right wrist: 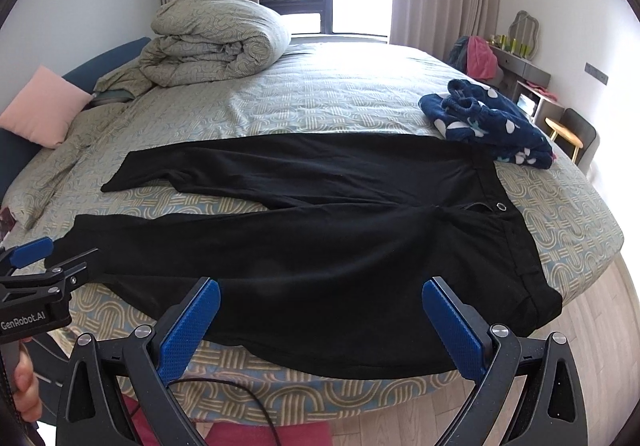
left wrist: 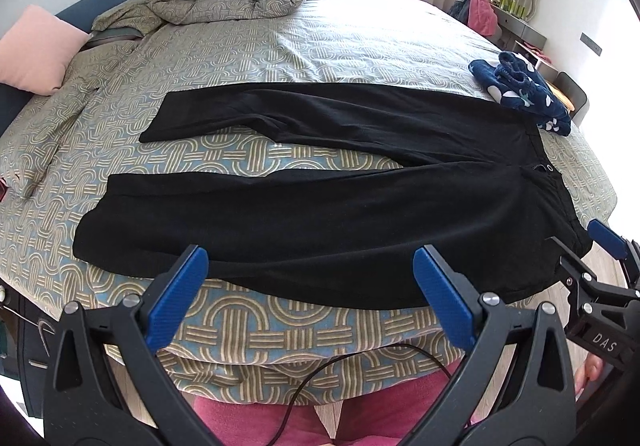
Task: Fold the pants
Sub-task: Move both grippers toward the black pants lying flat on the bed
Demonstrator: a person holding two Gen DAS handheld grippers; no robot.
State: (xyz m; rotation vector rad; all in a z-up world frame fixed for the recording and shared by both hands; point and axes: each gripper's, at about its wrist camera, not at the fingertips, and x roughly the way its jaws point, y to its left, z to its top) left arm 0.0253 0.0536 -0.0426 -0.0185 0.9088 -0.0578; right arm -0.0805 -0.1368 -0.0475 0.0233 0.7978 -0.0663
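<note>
I see left gripper [left wrist: 310, 286] and right gripper [right wrist: 320, 320] fingers spread wide, empty, above black pants [right wrist: 320, 230] flat on bed [right wrist: 340, 93].

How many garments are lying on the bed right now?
2. The black pants lie spread flat near the front edge; a navy patterned garment sits bunched beyond the waistband. Others may hide under the rolled duvet.

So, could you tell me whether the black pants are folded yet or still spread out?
Spread out: the black pants lie flat on the bed, both legs apart, waistband unfolded.
</note>
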